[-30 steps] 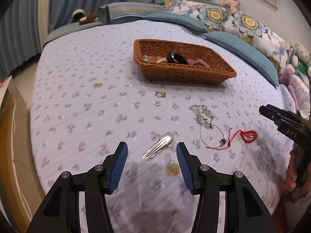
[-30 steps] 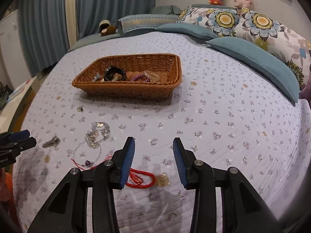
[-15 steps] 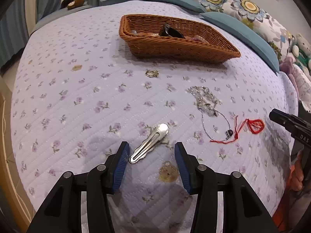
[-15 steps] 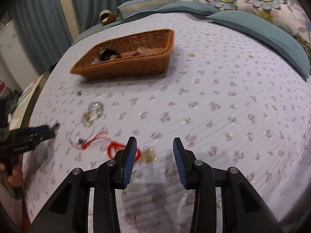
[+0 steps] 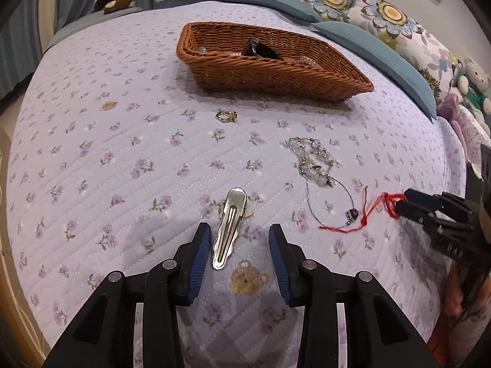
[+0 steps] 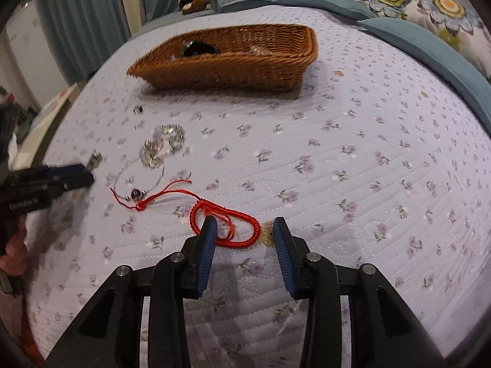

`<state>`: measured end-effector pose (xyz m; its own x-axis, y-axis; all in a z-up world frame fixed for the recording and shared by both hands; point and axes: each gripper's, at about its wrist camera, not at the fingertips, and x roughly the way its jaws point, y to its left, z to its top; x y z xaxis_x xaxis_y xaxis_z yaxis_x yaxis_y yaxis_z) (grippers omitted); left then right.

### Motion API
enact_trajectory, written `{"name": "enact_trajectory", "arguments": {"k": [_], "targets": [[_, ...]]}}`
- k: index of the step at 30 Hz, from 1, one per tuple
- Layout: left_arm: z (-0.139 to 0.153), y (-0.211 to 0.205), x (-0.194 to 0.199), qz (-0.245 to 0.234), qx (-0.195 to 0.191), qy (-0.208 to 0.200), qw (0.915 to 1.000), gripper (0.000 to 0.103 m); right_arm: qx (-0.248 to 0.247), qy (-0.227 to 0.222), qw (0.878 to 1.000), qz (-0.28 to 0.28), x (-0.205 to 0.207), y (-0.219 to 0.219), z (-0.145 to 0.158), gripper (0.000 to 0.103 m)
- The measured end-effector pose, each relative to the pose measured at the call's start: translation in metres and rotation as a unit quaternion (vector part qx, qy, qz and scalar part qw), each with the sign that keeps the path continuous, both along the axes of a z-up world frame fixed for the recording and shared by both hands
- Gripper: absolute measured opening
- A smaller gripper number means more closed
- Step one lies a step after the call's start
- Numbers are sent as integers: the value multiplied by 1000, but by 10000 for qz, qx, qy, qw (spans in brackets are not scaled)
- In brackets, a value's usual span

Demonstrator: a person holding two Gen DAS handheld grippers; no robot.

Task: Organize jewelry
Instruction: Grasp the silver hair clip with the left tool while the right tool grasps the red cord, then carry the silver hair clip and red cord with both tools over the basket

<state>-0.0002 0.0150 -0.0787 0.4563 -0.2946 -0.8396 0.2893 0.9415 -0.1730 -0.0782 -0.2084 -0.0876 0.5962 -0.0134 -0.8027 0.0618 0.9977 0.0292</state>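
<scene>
A silver hair clip [image 5: 230, 227] lies on the bedspread, its near end between the open fingers of my left gripper [image 5: 240, 236]. A red cord bracelet [image 6: 225, 222] lies between the open fingers of my right gripper [image 6: 244, 230], whose left fingertip [image 6: 209, 224] rests over its loop. The right gripper [image 5: 408, 204] also shows at the right of the left wrist view, at the red cord [image 5: 389, 204]. A crystal bead bracelet [image 5: 313, 161], a thin chain with a purple bead [image 5: 351, 213] and a small gold ring [image 5: 225, 116] lie loose. The wicker basket [image 5: 276, 76] holds several pieces.
Blue and floral pillows [image 5: 368, 46] line the head of the bed behind the basket. Stuffed toys [image 5: 471, 82] sit at the far right. The bed's edge drops off at the left [image 5: 12, 184]. The left gripper [image 6: 76, 174] shows at the left of the right wrist view.
Both grippers have come down and forward. The hair clip now lies between the left fingers, and the red cord bracelet between the right fingers. Nothing has been lifted.
</scene>
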Motion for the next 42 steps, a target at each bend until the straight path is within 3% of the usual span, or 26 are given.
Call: {"name": "enact_trajectory", "arguments": {"k": [4, 8, 12, 24, 30, 37, 42], "targets": [[-2, -5, 2, 60, 86, -68, 9999, 34, -189, 0, 9998, 75, 3, 8, -3, 38], [-5, -7, 4, 89, 101, -72, 9999, 13, -331, -28, 9992, 231, 4, 18, -4, 13], [-3, -8, 2, 124, 134, -211, 9996, 13, -300, -74, 9993, 228, 3, 18, -2, 7], [17, 7, 0, 369, -224, -480, 9979, 13, -76, -684, 9975, -159, 1, 4, 28, 6], [50, 1, 5, 277, -43, -748, 9968, 13, -18, -915, 9949, -424, 14, -7, 57, 6], [97, -25, 50, -69, -257, -1255, 9917, 13, -76, -1398, 9882, -616, 51, -21, 107, 6], [111, -47, 93, -218, -317, -1432, 9889, 13, 28, -1717, 9816, -834, 96, -37, 137, 6]]}}
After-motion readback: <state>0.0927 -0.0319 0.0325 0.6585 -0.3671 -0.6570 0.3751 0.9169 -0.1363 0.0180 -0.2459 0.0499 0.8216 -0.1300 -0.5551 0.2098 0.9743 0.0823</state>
